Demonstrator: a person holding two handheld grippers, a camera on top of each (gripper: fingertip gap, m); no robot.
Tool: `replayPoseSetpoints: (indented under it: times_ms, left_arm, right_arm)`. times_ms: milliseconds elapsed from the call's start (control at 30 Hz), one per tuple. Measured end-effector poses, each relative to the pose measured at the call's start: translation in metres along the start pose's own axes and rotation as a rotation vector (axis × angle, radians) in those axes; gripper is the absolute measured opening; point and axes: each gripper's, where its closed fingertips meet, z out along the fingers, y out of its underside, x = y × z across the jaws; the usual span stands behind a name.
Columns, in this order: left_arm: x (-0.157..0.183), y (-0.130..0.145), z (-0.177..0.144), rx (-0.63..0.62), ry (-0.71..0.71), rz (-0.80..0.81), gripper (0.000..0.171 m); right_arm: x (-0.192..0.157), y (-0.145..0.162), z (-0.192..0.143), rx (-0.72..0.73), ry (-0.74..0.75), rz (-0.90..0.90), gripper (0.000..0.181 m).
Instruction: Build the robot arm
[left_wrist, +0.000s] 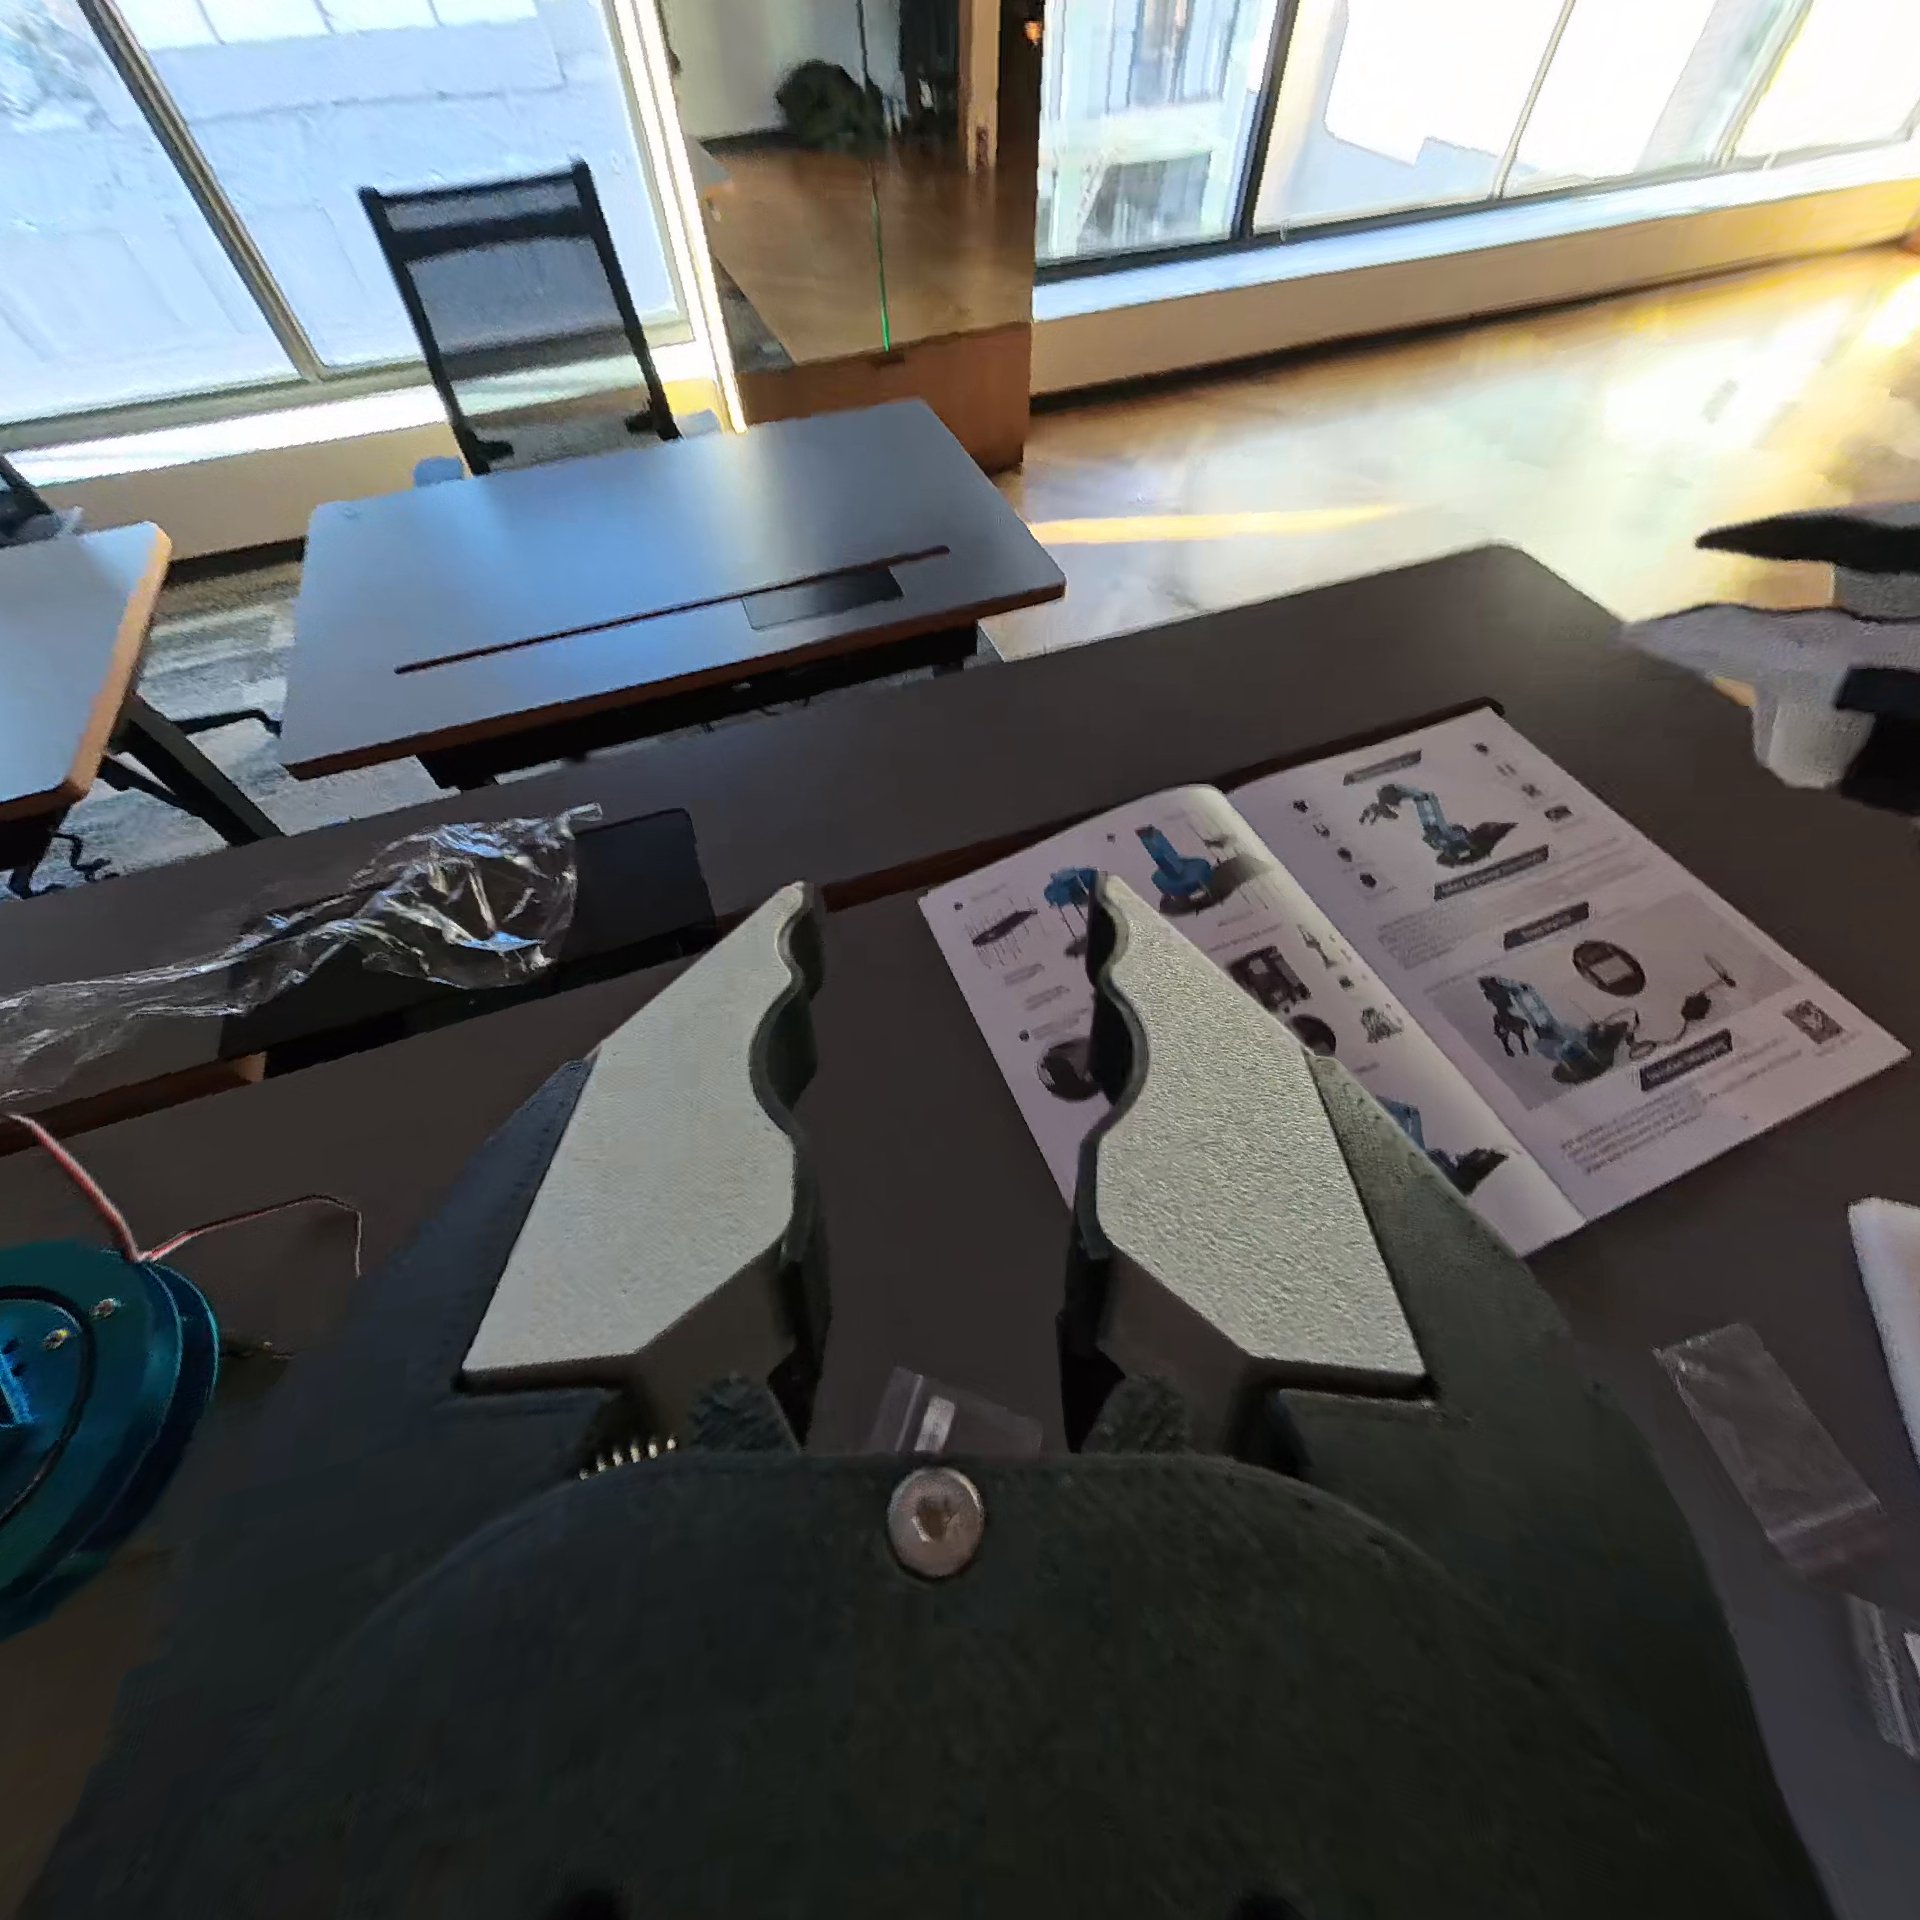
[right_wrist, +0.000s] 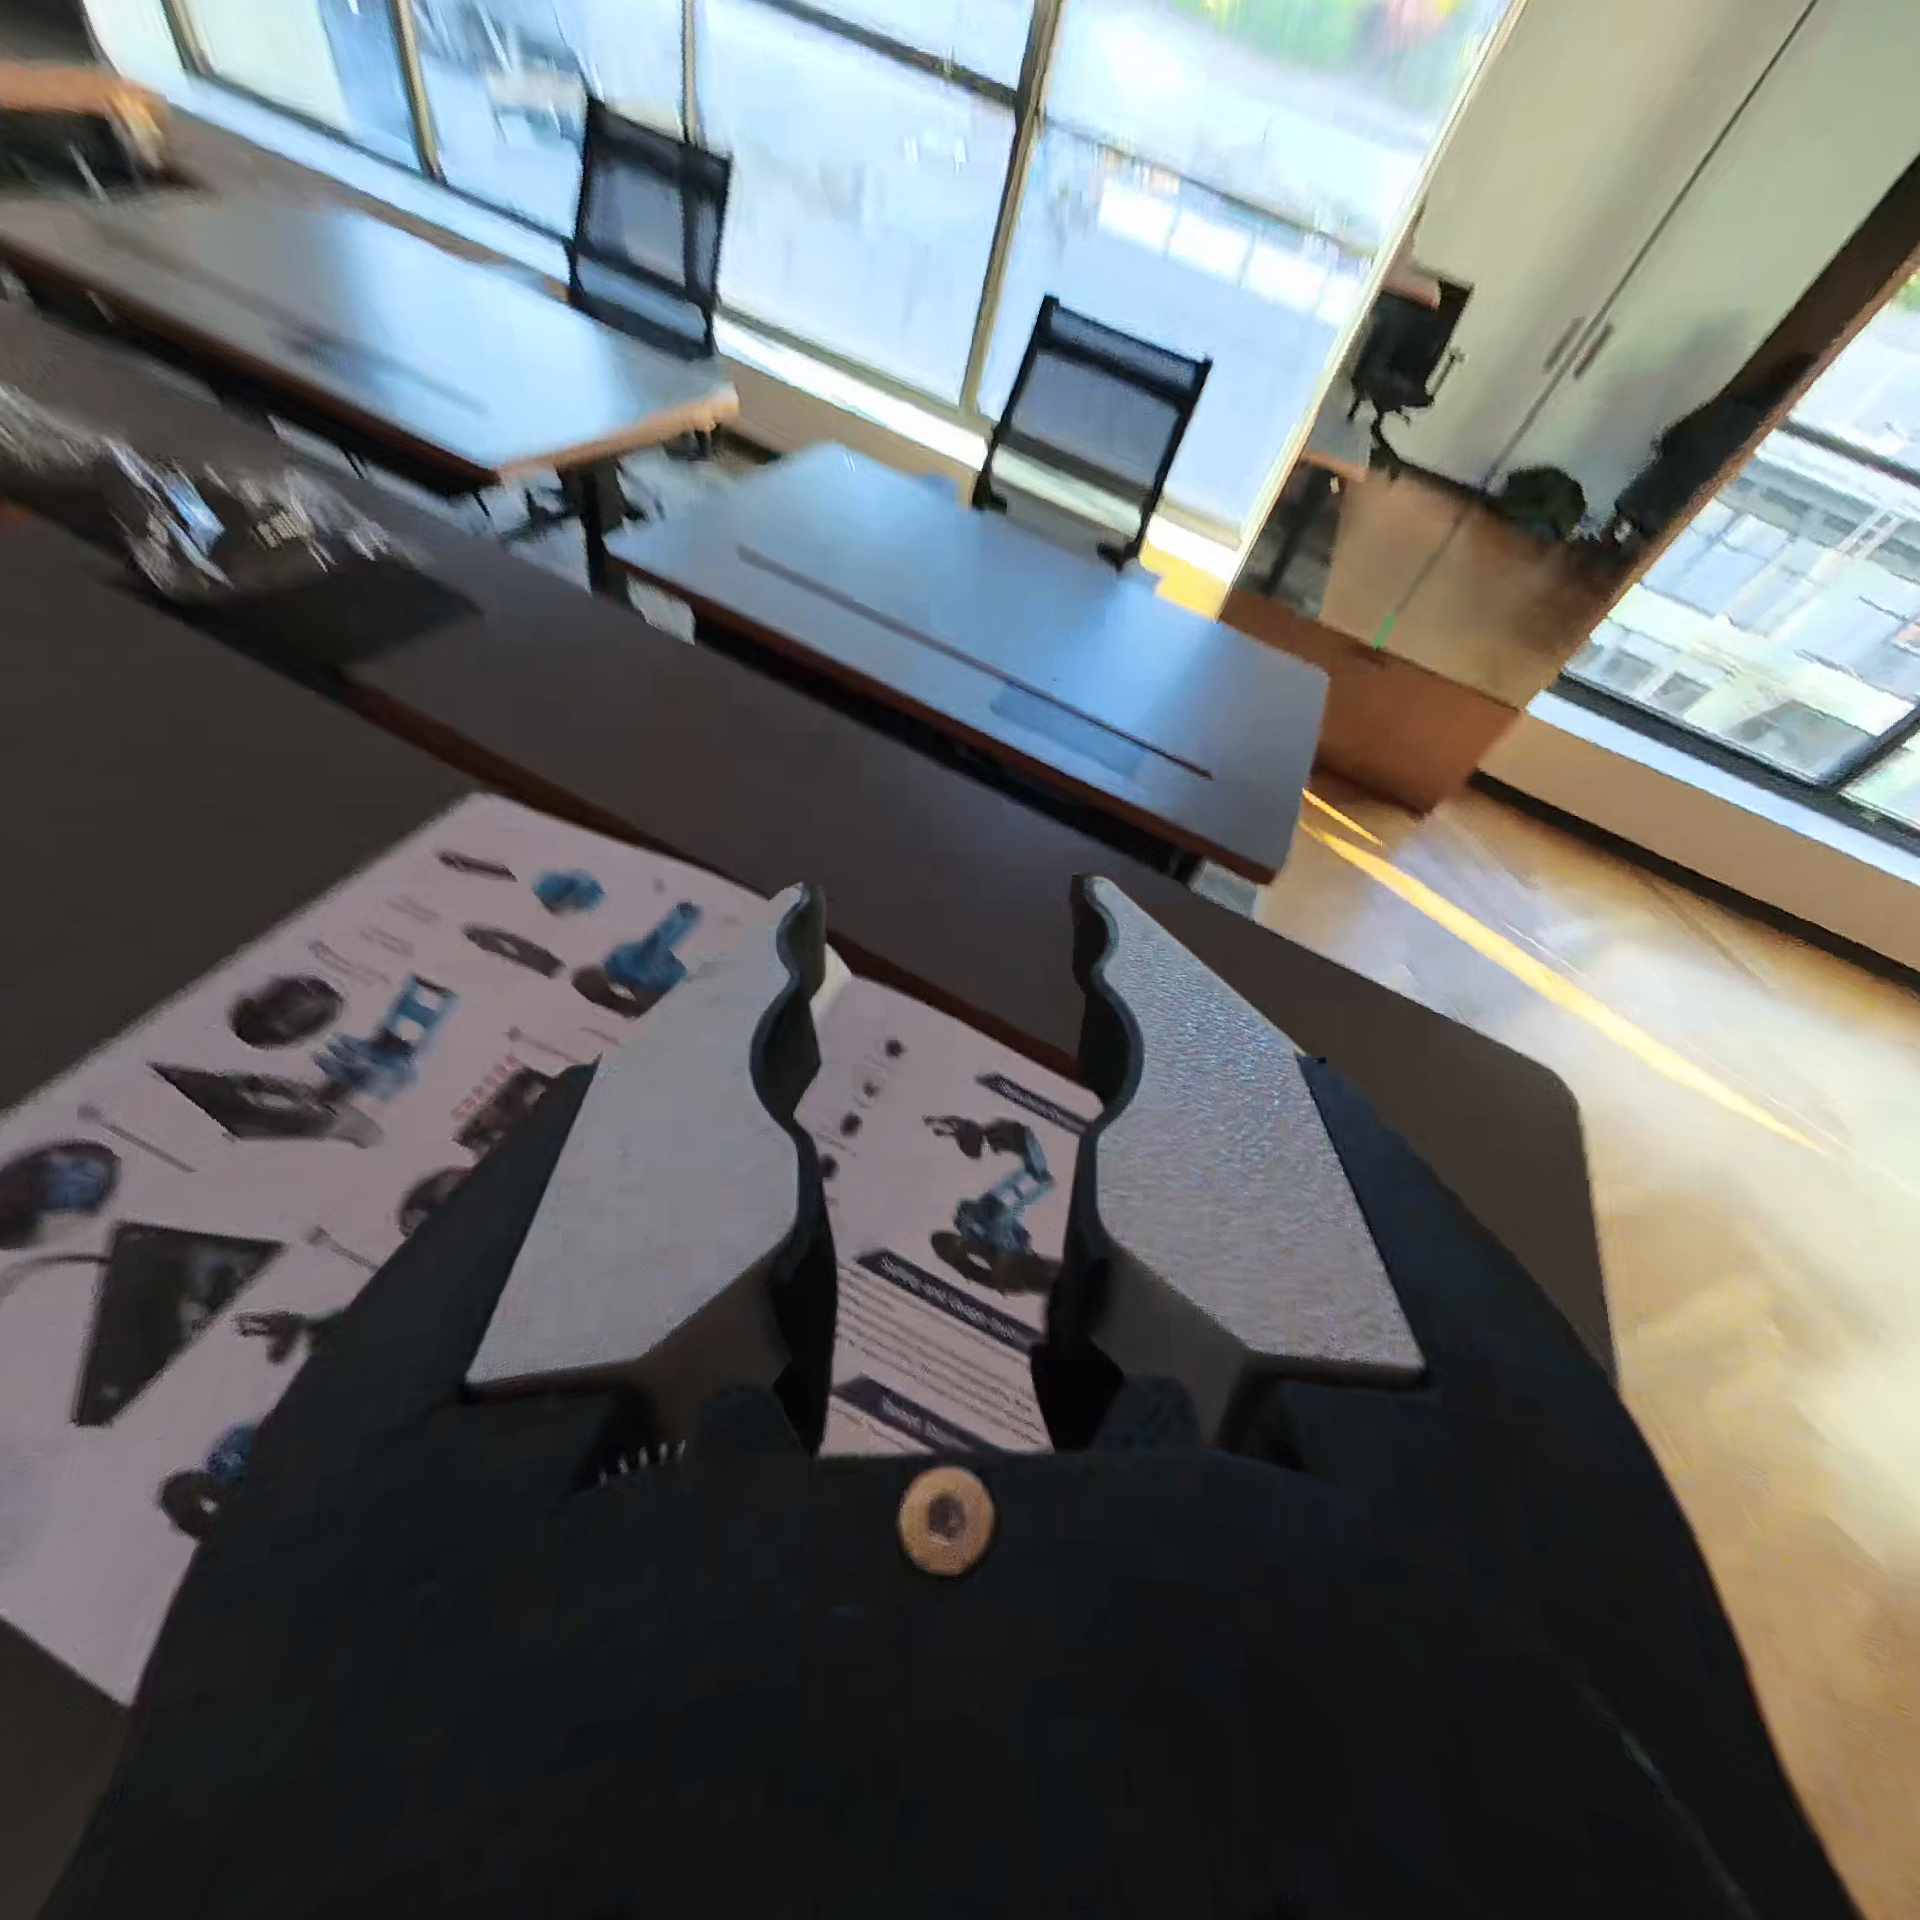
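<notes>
Left gripper (left_wrist: 951, 914): you hold it released, empty, above the dark table (left_wrist: 904, 1039), open illustrated paper booklet (left_wrist: 1455, 956) just right.
Right gripper (right_wrist: 945, 914): released, empty, over that booklet (right_wrist: 312, 1091).

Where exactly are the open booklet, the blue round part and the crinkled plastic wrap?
booklet (left_wrist: 1538, 935): left wrist view, its right-hand page.
blue round part (left_wrist: 94, 1423): left wrist view, its top face.
plastic wrap (left_wrist: 416, 914): left wrist view, its crumpled middle.
</notes>
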Motion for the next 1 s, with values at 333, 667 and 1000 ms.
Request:
replayPoseSetpoints:
  times_ms: [333, 667, 1000]
  left_arm:
    - [0.004, -0.067, -0.054, 0.469, 0.163, -0.232, 0.049]
    - [-0.012, -0.081, -0.070, 0.658, 0.146, -0.341, 0.047]
    - [-0.042, -0.086, -0.104, 0.827, 0.101, -0.417, 0.036]
  right_arm:
    - [0.000, -0.056, -0.035, 0.321, -0.026, 0.100, 0.053]
    - [0.003, -0.084, -0.065, 0.556, -0.040, 0.190, 0.051]
    - [-0.023, -0.058, -0.028, 0.410, -0.141, 0.195, 0.045]
